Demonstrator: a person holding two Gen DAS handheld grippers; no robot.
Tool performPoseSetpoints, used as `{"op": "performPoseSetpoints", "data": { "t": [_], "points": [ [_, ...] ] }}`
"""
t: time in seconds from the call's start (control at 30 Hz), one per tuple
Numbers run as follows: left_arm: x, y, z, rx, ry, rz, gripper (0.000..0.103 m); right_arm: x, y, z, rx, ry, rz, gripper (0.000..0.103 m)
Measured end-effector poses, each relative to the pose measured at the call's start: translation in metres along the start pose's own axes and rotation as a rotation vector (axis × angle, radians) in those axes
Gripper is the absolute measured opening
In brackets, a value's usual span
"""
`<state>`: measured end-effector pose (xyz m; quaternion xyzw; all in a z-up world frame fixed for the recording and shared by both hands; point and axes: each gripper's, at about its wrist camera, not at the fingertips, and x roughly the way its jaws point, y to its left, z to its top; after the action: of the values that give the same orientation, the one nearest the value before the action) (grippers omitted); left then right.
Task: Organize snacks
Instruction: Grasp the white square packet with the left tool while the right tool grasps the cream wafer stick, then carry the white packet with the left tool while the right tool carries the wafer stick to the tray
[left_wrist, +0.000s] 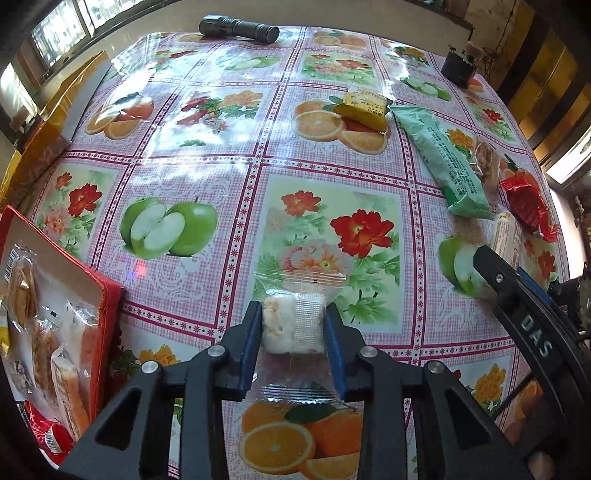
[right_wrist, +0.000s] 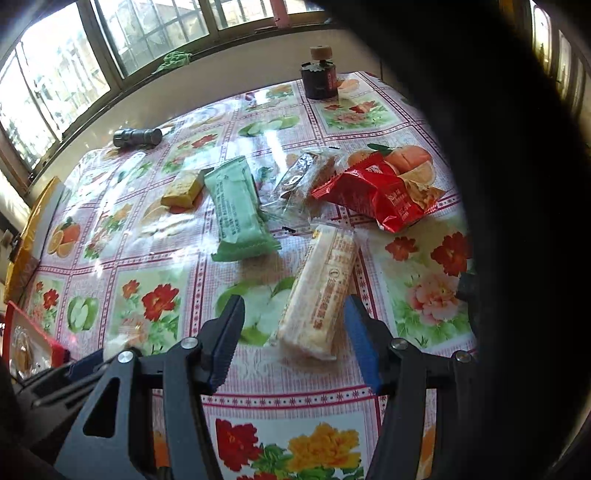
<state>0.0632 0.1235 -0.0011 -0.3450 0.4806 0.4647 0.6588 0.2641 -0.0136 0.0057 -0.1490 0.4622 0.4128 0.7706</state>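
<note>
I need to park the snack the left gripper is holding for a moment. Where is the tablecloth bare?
Bare cloth runs between the red tray and the green packet, up to the flashlight. It is crowded around the red packet and the pale bar.

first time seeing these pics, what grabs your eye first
The loud fruit-and-flower tablecloth fills both views. At the near edge, the left tool is shut on a clear-wrapped white snack, with a red tray of snacks at its left. The right tool hangs open around the near end of a pale long pack, below the green pack and red pack.
</note>
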Motion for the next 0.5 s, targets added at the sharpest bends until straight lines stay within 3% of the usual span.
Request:
{"op": "performPoseSetpoints", "data": {
  "t": [0.1, 0.23, 0.3, 0.5],
  "points": [
    [-0.001, 0.005, -0.003, 0.014, 0.005, 0.000, 0.033, 0.009, 0.006, 0.004, -0.032, 0.012, -0.055, 0.055],
    [-0.002, 0.008, -0.005, 0.016, 0.005, 0.003, 0.033, 0.010, 0.010, 0.004, -0.083, 0.007, -0.115, 0.042],
    [-0.004, 0.012, -0.010, 0.018, 0.003, 0.005, 0.033, 0.008, 0.005, 0.002, -0.079, 0.008, -0.108, 0.035],
    [-0.011, 0.018, -0.035, 0.027, -0.011, 0.009, 0.033, -0.013, -0.009, -0.026, -0.060, 0.021, -0.039, 0.035]
  ]
}}
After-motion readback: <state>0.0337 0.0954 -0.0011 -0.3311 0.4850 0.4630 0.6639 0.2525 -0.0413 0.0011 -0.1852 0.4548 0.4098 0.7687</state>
